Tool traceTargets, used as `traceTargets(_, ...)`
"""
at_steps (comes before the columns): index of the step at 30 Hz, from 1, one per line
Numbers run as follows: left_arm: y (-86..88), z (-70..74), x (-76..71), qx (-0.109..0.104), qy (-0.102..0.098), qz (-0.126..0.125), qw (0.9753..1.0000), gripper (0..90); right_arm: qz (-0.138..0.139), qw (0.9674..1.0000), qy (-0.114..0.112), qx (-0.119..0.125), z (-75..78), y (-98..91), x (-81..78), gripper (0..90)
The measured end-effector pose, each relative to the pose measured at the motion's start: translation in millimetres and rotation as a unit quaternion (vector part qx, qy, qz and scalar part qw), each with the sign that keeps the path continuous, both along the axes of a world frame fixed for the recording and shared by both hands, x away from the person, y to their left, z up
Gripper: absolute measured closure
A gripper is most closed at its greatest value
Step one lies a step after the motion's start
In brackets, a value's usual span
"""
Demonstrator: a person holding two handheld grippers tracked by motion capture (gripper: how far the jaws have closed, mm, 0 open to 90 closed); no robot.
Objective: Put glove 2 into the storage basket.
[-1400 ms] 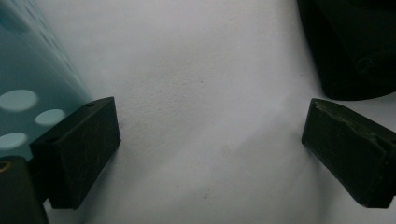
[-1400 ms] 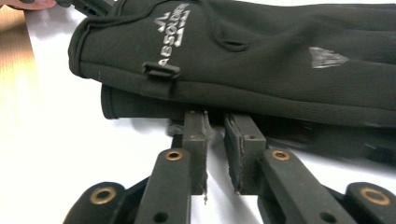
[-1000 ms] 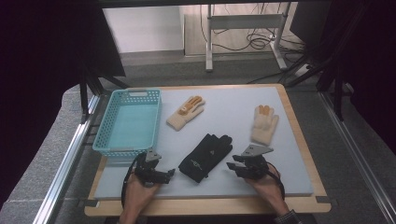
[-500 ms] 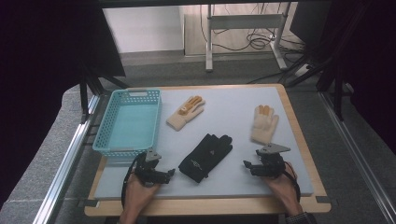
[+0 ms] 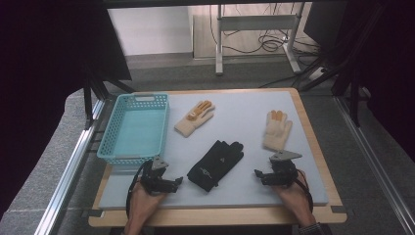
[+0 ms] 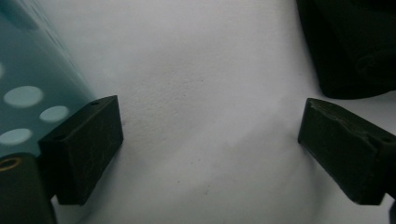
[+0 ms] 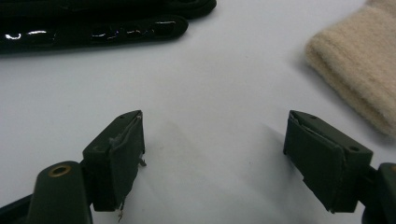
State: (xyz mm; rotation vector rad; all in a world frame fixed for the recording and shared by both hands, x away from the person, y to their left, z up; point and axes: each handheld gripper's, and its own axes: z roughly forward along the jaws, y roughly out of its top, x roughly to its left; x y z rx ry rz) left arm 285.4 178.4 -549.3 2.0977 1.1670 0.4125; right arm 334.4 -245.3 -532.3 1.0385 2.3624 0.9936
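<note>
The right gripper (image 5: 258, 174) rests on the pale grey mat (image 5: 244, 117) with its jaws wide apart, just opened, nothing between them. The left gripper (image 5: 177, 181) also lies on the mat, jaws apart and just eased slightly inward, gripping nothing. Between the two, at about 9 o'clock from the right gripper, lies the black glove (image 5: 215, 164), apart from both. At 12 o'clock from the right gripper lies a cream glove (image 5: 276, 129); another cream glove (image 5: 195, 117) sits toward 11 o'clock. A teal basket (image 5: 112, 147) stands at 11 o'clock from the left gripper. The mat covers a wooden table (image 5: 320, 147); beyond are grey carpet, a metal frame's legs (image 5: 219, 49) and loose cables (image 5: 259, 44).
</note>
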Motion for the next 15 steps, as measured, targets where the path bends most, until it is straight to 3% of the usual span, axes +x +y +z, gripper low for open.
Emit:
traceTargets(7, -6.6, 15.7, -10.5, -0.041, -0.012, -0.028, 0.9987, 9.3, 0.000, 1.0000, -0.001, 0.000, -0.1, -0.1, 0.0, 19.9)
traceTargets(15, -35.0, 40.1, -4.4, -0.045, -0.010, -0.069, 0.9966, 6.9, 0.000, 1.0000, -0.001, 0.001, -0.2, 0.0, -0.1, 19.9)
